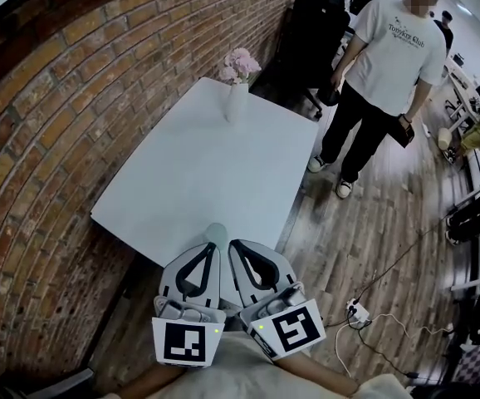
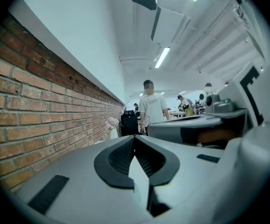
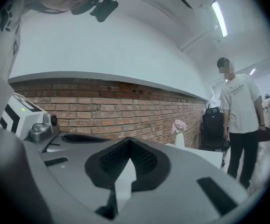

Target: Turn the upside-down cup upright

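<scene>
Both grippers are held side by side, low in the head view, at the near edge of the white table (image 1: 190,173). My left gripper (image 1: 210,248) is shut with nothing between its jaws, which also meet at their tips in the left gripper view (image 2: 135,140). My right gripper (image 1: 237,246) is shut and empty too, its black pads closed together in the right gripper view (image 3: 128,142). A small pale grey-green rounded thing (image 1: 216,233), possibly the cup, peeks out just past the two tips. Most of it is hidden, and I cannot tell which way up it stands.
A white vase of pink flowers (image 1: 237,81) stands at the table's far end. A brick wall (image 1: 49,123) runs along the left. A person in a white shirt (image 1: 389,56) stands right of the table, a black chair (image 1: 311,32) behind. A power strip (image 1: 357,311) lies on the wooden floor.
</scene>
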Tool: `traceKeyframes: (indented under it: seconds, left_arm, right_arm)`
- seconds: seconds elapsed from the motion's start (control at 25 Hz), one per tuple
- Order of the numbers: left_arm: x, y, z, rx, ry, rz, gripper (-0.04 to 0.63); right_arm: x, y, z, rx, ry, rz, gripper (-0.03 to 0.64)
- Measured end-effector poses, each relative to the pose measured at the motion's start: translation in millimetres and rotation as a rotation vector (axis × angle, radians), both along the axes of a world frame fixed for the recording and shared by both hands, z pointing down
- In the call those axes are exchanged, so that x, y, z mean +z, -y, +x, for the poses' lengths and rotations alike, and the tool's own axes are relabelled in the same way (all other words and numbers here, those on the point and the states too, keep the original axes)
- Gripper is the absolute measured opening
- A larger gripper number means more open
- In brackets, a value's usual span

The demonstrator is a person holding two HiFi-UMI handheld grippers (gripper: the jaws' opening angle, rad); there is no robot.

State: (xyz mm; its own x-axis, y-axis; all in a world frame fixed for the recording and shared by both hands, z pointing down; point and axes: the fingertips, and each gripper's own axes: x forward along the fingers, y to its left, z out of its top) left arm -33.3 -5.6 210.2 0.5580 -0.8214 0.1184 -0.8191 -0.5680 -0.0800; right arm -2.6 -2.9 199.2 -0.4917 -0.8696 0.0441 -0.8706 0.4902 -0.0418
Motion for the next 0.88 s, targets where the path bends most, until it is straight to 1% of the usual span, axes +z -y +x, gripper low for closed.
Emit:
traceKeyframes:
  seconds: [0.08, 0.28, 0.48, 0.72, 0.88]
  left_arm:
    - [1, -2, 0, -0.004, -0.017, -0.010, 0.009]
    - [3, 1, -4, -0.022, -0.036, -0.041, 0.009]
    - [5, 0, -6, -0.023, -0.015, -0.041, 0.009]
    - [14, -2, -4, -0.019, -0.019, -0.070, 0.009]
    - [19, -4, -2, -0.007, -0.003, -0.080, 0.009]
  right_arm:
    - [1, -3, -4, -0.005, -0.018, 0.003, 0.006]
    - [1, -4, -6, -0.013, -0.002, -0.007, 0.006]
    - [5, -5, -1, 0.000, 0.017, -0.019, 0.006]
    - [13, -6, 2, 0.006, 0.022, -0.040, 0.006]
    - [19, -7, 3, 0.005, 0.020, -0.053, 0.006]
